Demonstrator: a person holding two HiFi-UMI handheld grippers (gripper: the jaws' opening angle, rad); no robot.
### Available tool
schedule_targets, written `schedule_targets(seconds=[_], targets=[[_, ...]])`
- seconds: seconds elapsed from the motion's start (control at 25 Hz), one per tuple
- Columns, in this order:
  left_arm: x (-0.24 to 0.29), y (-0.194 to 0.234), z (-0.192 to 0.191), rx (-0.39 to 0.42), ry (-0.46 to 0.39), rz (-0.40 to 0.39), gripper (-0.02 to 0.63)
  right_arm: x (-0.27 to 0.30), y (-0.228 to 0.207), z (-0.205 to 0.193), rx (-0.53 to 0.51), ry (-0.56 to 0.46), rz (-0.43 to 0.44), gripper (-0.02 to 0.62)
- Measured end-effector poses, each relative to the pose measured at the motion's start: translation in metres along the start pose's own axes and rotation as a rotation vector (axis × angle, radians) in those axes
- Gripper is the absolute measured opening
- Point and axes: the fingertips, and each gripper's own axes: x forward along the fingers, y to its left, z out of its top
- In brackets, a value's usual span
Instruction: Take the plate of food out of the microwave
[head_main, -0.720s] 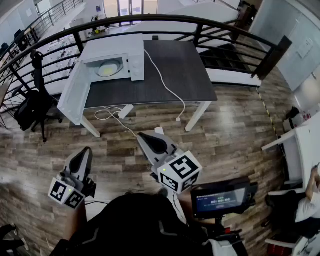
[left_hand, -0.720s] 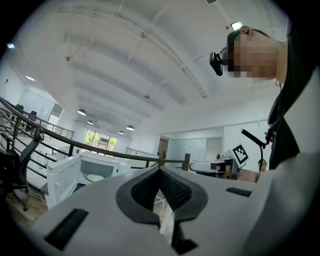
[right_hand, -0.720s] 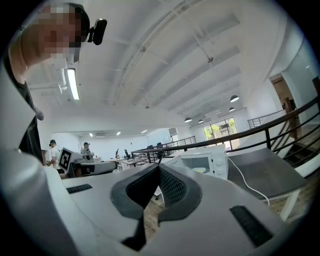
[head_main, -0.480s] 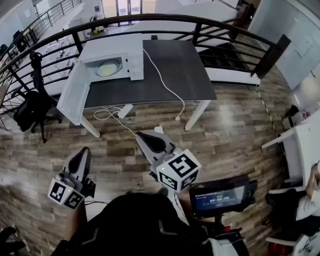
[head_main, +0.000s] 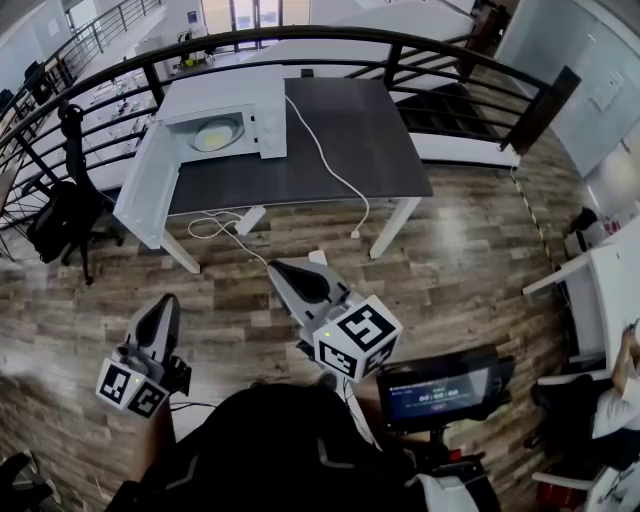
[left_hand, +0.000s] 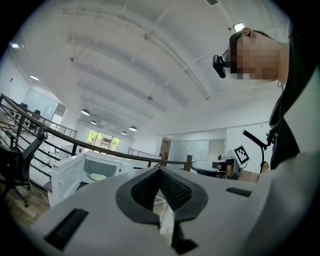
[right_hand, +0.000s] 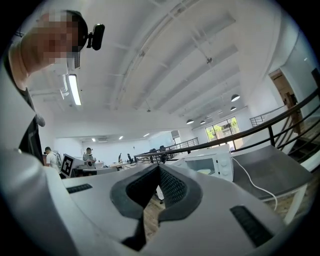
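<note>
The plate of food (head_main: 217, 134) sits inside the microwave (head_main: 235, 105), whose door (head_main: 150, 190) is swung wide towards the person on its left side. It lies straight ahead and a shade left of both tongs, well apart from them, with a stretch of wood floor (head_main: 470, 260) between. The plate is round, so no axis matters, only the cavity's open front. The right tongs (head_main: 283, 272) are held a little further forward and look the nearer. The left tongs (head_main: 167, 304) line up more with the open door than with the cavity. Both pairs are pinched together with nothing in them, so they must part before any grasp. The microwave stands at the left end of a dark bench (head_main: 350, 130), its white cable (head_main: 335, 175) trailing over the front edge. A curved railing (head_main: 440, 55) runs behind it, with open office space beyond.
</note>
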Motion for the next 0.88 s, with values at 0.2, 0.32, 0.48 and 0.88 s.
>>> schedule_targets(seconds=[0.2,0.32,0.48,0.88], targets=[[-0.003,0.000,0.002,0.004,0.004,-0.001,0.002,0.001,-0.004,-0.002,0.006,0.015,-0.033,0.000],[-0.006,0.002,0.004,0.008,0.006,0.004,0.002,0.002,-0.004,-0.003,0.027,0.015,-0.048,0.000],[-0.013,0.005,0.003,0.009,0.003,0.003,0.002,0.007,0.004,-0.008,0.019,0.016,-0.036,0.000],[-0.035,0.026,0.010,0.004,-0.018,0.010,0.002,0.027,0.028,-0.010,0.017,0.029,-0.040,0.000]])
